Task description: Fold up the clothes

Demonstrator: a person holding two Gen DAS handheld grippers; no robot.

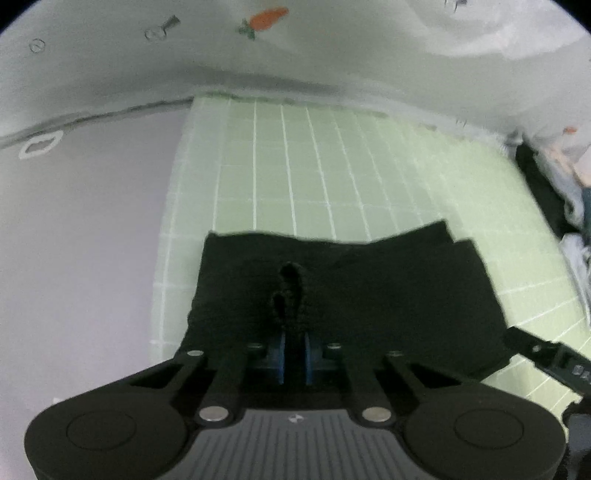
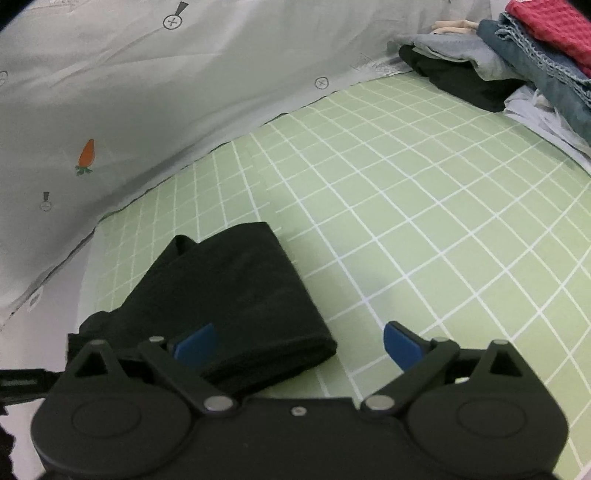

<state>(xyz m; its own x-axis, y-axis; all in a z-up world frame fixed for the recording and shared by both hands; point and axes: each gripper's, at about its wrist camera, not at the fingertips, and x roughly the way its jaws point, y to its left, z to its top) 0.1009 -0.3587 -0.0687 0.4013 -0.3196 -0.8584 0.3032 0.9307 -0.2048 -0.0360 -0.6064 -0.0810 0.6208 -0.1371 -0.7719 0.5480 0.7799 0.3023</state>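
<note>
A black folded garment (image 1: 369, 295) lies on the green checked sheet (image 1: 314, 166). My left gripper (image 1: 294, 360) is shut at the garment's near edge, its blue pads (image 1: 281, 354) pinching black cloth. A black cord loop (image 1: 291, 291) stands up just beyond them. In the right wrist view the same garment (image 2: 236, 295) lies as a thick folded band. My right gripper (image 2: 299, 347) is open wide over its near end. The left blue pad (image 2: 195, 345) is above the cloth and the right pad (image 2: 402, 347) is over bare sheet. Neither pad presses on anything.
A pile of clothes sits at the sheet's far right: red (image 2: 550, 22), blue denim (image 2: 535, 55), black (image 2: 458, 81) and white pieces. Pale bedding with carrot prints (image 2: 110, 92) borders the sheet (image 2: 406, 203) at the back and left. A grey surface (image 1: 74, 240) lies left of the sheet.
</note>
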